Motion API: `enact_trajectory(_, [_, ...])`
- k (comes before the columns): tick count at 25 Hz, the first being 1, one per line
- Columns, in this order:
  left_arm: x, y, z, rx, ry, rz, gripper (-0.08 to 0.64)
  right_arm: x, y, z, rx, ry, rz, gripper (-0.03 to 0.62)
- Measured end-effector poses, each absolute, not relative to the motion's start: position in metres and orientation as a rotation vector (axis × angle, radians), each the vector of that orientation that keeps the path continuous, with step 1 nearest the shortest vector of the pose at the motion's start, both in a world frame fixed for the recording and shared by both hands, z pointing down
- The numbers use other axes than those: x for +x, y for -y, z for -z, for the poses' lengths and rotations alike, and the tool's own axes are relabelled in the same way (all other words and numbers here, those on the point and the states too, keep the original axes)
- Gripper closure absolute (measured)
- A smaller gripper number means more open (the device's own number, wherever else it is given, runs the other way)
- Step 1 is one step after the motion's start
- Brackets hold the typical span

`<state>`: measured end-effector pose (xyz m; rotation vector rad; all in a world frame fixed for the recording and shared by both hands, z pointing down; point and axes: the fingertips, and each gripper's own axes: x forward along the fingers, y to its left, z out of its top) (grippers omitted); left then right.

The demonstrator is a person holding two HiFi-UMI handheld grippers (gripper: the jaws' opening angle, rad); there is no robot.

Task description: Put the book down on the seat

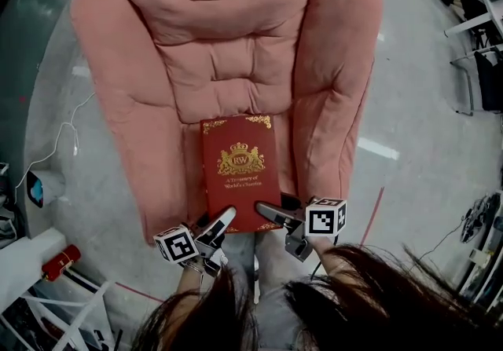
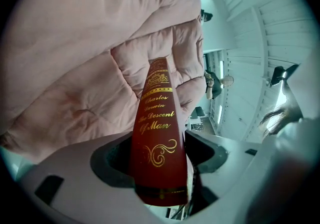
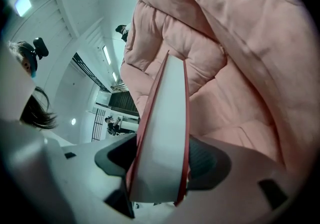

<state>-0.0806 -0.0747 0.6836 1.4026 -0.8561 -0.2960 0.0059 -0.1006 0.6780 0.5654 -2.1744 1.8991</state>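
The pink padded armchair (image 1: 236, 27) spreads out below me, its seat (image 1: 236, 94) facing my way. The red book (image 1: 236, 173) lies flat, gold crest up, over the front part of that seat. I cannot tell whether it touches the cushion. My left gripper (image 1: 222, 224) has the book's near corner on the spine side, jaws spread wide and closed across its thickness. My right gripper (image 1: 269, 212) grips the near corner on the page-edge side, spread just as wide.
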Motion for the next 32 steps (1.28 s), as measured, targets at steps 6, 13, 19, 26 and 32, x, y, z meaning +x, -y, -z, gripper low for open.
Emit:
enact_trajectory(6, [-0.078,0.079,-0.704,1.400,0.858,0.282,0.264,0.010,0.104,-0.697,0.578,2.155,-1.919,0.290])
enact_trajectory(13, [-0.077,0.079,-0.723,1.383,0.870,0.260,0.261,0.011,0.105,-0.716,0.574,2.128,-1.941,0.290])
enact_trajectory(19, [-0.078,0.081,-0.739,1.341,0.889,0.284,0.259,0.010,0.109,-0.732,0.571,2.106,-1.958,0.290])
enact_trajectory(26, [-0.079,0.087,-0.753,1.318,0.897,0.275,0.258,0.008,0.115,-0.747,0.558,2.076,-1.972,0.290])
enact_trajectory(32, [-0.079,0.092,-0.765,1.261,0.927,0.277,0.258,0.008,0.129,-0.754,0.579,2.072,-1.993,0.290])
